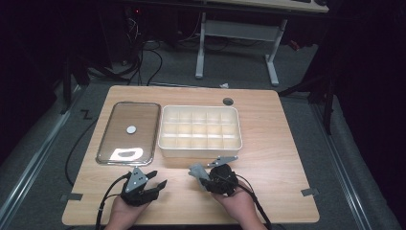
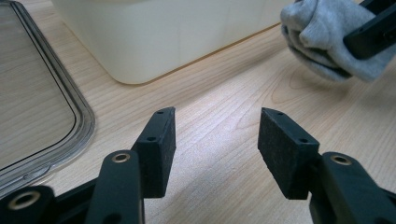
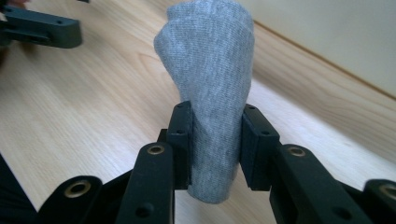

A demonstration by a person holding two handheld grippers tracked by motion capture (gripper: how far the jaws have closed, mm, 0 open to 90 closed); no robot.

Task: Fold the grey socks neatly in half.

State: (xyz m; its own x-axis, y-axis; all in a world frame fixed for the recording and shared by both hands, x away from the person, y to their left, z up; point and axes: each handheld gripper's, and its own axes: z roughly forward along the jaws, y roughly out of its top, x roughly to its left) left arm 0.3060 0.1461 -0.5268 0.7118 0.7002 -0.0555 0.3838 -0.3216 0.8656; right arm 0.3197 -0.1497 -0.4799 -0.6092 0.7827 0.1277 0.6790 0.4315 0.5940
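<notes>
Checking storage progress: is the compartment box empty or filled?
Empty: the box shows bare cream cells; the grey sock is outside, clamped in the right gripper.

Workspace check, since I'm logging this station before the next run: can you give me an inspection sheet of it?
Surface: wooden table, bare wood around the items; grey tape marks at its near corners.
Job's things: grey sock bunched up; cream divided bin, compartments look empty; clear lid flat to its left.
Clutter: nothing seen.
Grippers: right tool shut on the sock, near the bin's front wall; left tool open, nothing between its jaws, above bare wood.
Cables: one trails from each tool off the near edge; more lie on the floor beyond the table.
Surroundings: dark room, grey floor, white-legged desk behind.
</notes>
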